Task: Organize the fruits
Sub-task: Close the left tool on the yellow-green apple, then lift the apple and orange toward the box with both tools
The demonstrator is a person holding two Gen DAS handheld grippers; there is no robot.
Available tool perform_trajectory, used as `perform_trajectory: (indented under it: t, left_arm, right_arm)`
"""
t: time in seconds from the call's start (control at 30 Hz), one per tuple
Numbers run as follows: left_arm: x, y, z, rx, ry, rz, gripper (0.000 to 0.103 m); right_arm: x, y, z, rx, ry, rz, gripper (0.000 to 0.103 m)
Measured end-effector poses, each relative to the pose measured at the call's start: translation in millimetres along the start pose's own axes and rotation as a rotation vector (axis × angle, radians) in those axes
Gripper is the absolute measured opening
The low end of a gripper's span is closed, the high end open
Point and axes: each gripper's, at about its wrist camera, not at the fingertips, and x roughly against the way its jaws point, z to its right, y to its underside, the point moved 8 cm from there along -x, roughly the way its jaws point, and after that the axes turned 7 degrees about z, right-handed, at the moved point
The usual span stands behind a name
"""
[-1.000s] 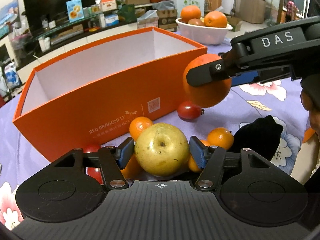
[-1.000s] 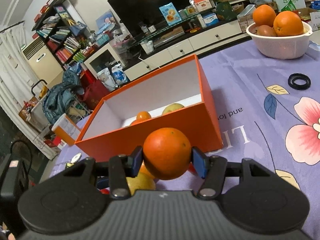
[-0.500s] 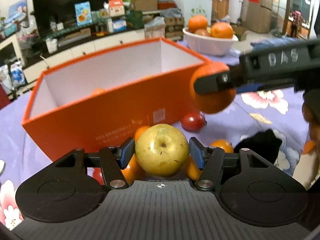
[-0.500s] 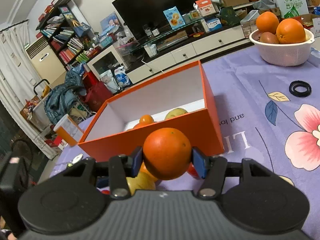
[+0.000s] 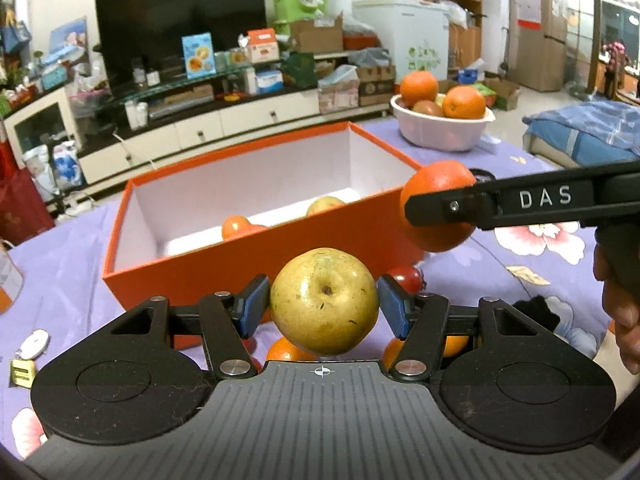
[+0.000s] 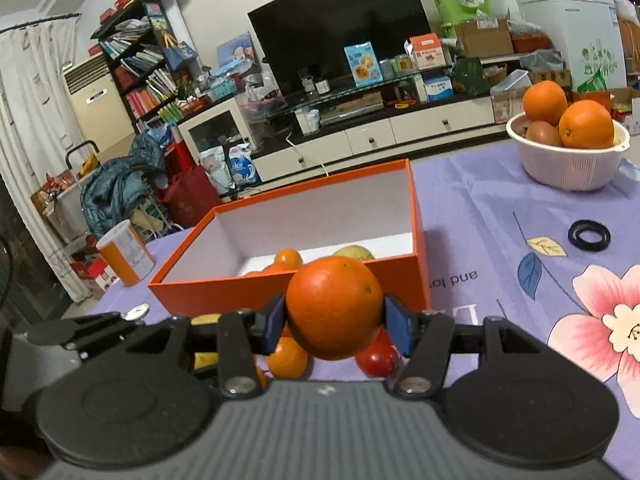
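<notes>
My left gripper (image 5: 324,306) is shut on a yellow-green pear (image 5: 325,300), held above the table in front of the orange box (image 5: 224,264). My right gripper (image 6: 335,320) is shut on a large orange (image 6: 334,307); it also shows in the left wrist view (image 5: 438,184), level with the box's right corner. The open box (image 6: 418,236) holds a small orange (image 6: 288,258) and a pear (image 6: 354,251). Loose fruit lies on the table under both grippers: a red tomato (image 5: 405,278) and small oranges (image 6: 287,358).
A white bowl (image 6: 572,168) with oranges stands on the far right of the purple flowered tablecloth (image 6: 500,208). A black ring (image 6: 589,234) lies right of the box. An orange can (image 6: 126,254) stands at the table's left edge. A black cloth (image 5: 534,314) lies near my right hand.
Both grippers have risen with their fruit, so the box's inside and the fruit in it now show. The orange has stayed at the box's right corner.
</notes>
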Motion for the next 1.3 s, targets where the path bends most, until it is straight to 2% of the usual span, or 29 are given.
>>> perform_trajectory:
  t: [0.1, 0.4, 0.57, 1.0, 1.17, 1.3]
  left_arm:
    - [8, -7, -1, 0.018, -0.011, 0.007, 0.030]
    - [28, -24, -15, 0.069, -0.111, -0.003, 0.030]
    - [42, -32, -20, 0.087, -0.149, 0.020, 0.030]
    - [71, -58, -26, 0.118, -0.176, 0.096, 0.030]
    - [78, -74, -47, 0.159, -0.194, 0.127, 0.030]
    - [77, -90, -75, 0.194, -0.243, 0.160, 0.030]
  right_arm:
    - [2, -3, 0, 0.012, 0.004, 0.013, 0.062]
    - [16, -11, -15, 0.048, -0.010, 0.042, 0.062]
    - [29, -18, -25, 0.063, -0.017, 0.069, 0.062]
    - [53, -36, -41, 0.100, -0.004, 0.123, 0.062]
    - [57, -60, -48, 0.103, -0.006, 0.164, 0.062]
    - [49, -84, -48, 0.101, -0.004, 0.196, 0.062]
